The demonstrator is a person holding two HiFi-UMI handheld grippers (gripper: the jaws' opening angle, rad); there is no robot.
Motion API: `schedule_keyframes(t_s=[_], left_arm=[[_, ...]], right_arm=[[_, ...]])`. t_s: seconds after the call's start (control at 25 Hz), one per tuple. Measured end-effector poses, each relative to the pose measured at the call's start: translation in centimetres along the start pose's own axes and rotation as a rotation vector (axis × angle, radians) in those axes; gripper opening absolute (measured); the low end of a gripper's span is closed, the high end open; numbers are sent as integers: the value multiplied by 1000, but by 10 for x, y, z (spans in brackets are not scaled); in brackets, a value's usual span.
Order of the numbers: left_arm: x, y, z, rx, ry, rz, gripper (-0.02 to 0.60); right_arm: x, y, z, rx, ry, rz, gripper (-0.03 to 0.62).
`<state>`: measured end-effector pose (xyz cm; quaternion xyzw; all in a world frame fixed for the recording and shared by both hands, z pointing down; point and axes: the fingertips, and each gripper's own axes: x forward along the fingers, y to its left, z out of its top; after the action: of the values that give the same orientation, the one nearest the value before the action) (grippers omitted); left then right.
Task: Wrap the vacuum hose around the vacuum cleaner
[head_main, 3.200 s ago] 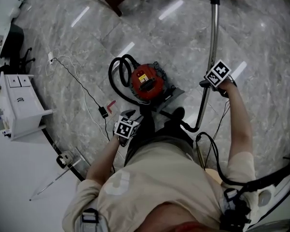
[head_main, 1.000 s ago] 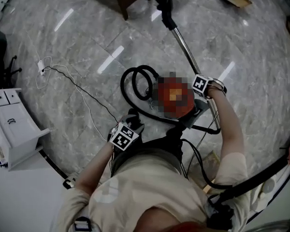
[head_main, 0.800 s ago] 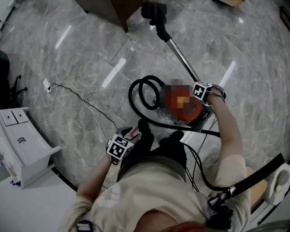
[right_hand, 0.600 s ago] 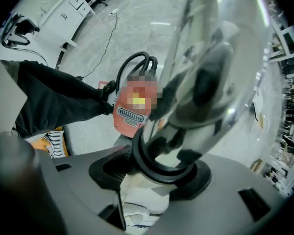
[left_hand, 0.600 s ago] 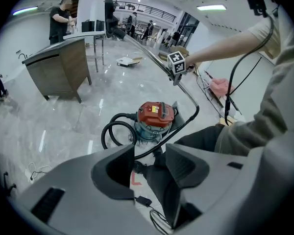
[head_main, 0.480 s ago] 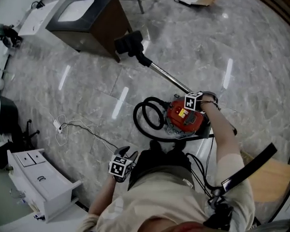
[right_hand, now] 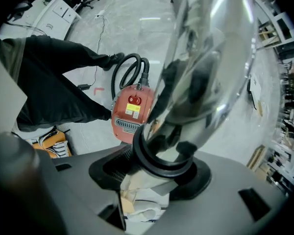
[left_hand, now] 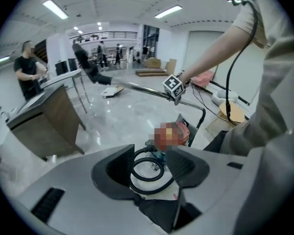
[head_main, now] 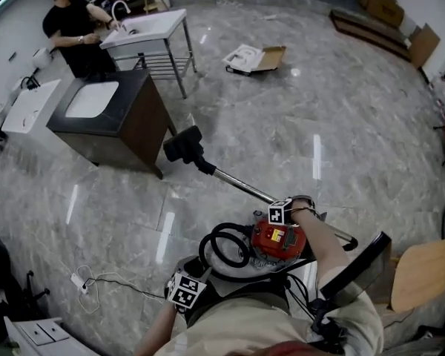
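The red vacuum cleaner (head_main: 279, 242) sits on the floor at the person's feet, with its black hose (head_main: 224, 248) looped at its left. My right gripper (head_main: 285, 216) is just above the red body. It is shut on the chrome wand (right_hand: 206, 58) just above the wand's black collar (right_hand: 160, 156). The wand (head_main: 241, 185) slants away up-left to the black floor head (head_main: 183, 144). My left gripper (head_main: 193, 274) hangs low at the left, apart from the hose. Its jaws (left_hand: 149, 163) stand open with nothing between them, and the hose loop (left_hand: 148, 172) shows beyond the gap.
A dark cabinet (head_main: 111, 121) stands close to the floor head, with a white sink table (head_main: 144, 32) and a person (head_main: 74, 28) behind it. An open cardboard box (head_main: 254, 56) lies farther off. A power cord (head_main: 96, 284) trails at lower left, and a wooden seat (head_main: 423, 273) is at the right.
The view has lifted to take in more of the room. The right gripper has brought the wand down over the red body. The left gripper has swung away to the hose's lower left.
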<state>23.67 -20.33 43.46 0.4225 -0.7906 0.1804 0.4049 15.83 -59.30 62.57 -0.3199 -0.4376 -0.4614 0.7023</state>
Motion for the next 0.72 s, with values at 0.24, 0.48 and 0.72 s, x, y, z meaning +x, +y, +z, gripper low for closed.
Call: schedule_keyframes(t_s=[0.24, 0.48, 0.72], left_arm=[[42, 22, 102, 450, -105, -237, 203], [52, 54, 163, 740, -171, -259, 204], [106, 55, 181, 1015, -79, -151, 204]], right_arm=[[-63, -5, 10, 115, -33, -24, 202], [-84, 36, 85, 165, -64, 45, 202], [-79, 27, 84, 125, -102, -5, 202]])
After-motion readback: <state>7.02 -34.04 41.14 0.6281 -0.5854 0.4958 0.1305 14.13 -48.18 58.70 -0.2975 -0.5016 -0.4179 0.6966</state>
